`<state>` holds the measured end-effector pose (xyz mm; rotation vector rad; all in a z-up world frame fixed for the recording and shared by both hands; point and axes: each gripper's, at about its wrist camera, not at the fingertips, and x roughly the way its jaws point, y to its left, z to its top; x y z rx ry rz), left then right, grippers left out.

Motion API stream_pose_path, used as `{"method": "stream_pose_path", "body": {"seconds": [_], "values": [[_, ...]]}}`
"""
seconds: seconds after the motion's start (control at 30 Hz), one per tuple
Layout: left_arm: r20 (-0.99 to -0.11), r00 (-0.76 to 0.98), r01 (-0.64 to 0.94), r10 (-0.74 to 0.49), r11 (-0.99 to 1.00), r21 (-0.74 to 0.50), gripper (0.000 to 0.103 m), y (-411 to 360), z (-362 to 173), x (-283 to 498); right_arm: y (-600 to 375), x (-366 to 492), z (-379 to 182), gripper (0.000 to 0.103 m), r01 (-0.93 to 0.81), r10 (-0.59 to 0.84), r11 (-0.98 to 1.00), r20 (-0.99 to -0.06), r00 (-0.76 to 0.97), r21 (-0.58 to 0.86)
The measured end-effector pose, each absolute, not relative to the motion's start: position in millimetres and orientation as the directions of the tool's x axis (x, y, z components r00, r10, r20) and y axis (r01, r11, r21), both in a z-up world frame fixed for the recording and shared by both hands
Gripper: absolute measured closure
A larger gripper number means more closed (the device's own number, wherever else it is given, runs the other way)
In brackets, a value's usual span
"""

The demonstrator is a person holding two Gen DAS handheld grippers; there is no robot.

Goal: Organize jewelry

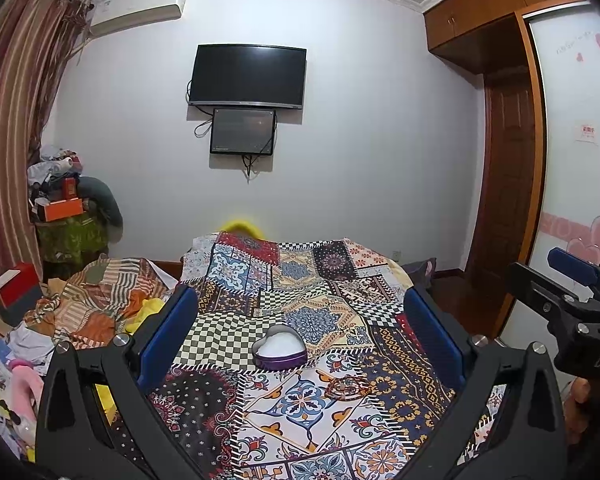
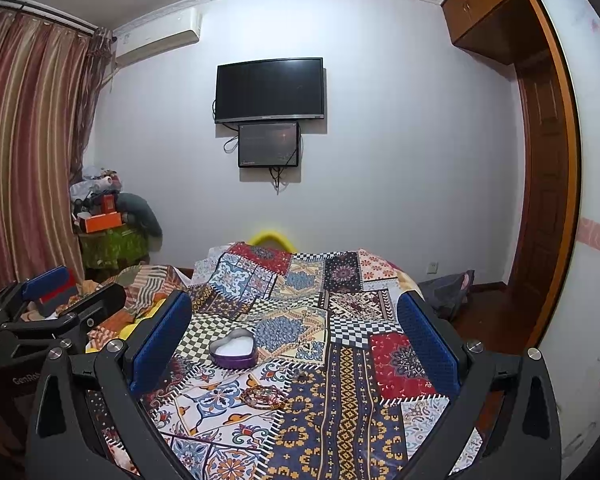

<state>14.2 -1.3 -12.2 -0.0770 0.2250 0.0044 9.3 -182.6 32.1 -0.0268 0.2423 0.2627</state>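
Hovering wide open and empty, left tongs point(image 1: 300, 344) face the heart-shaped tin point(image 1: 280, 347) on the bed point(image 1: 400, 392); bracelets point(image 1: 348, 387) lie loose beside it. Right view: right tongs point(image 2: 296, 340) likewise spread, empty; bracelets point(image 2: 265, 395) unstowed. Nothing organized yet.

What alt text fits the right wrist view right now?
The open right gripper hovers over a patchwork bedspread, its blue fingers framing a purple heart-shaped tin with its lid off and beaded bracelets lying nearer the camera. The left gripper shows at left.
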Motion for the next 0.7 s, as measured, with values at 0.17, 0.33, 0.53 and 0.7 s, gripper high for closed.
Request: {"method": "stream_pose_path", "body": {"seconds": [0.17,0.33,0.53,0.7], "values": [[-0.236,0.972,-0.007,-0.010,0.997,-0.073,0.000,-2,-13,21,-184,15,27,0.001,-0.256,0.250,0.967,-0.257,0.934,0.012],[-0.259,0.966,0.001,-0.019,0.998,-0.067,0.000,-4,-18,33,-185,26,19,0.001,-0.242,0.234,0.970,-0.286,0.929,0.008],[-0.317,0.947,0.029,-0.056,0.996,-0.087,0.000,-5,-33,57,-193,47,0,0.001,-0.221,0.211,0.975,-0.351,0.912,0.010],[-0.385,0.922,0.015,-0.049,0.996,-0.092,0.000,-4,-54,83,-199,68,-22,0.001,-0.205,0.186,0.979,-0.427,0.885,0.000]]}}
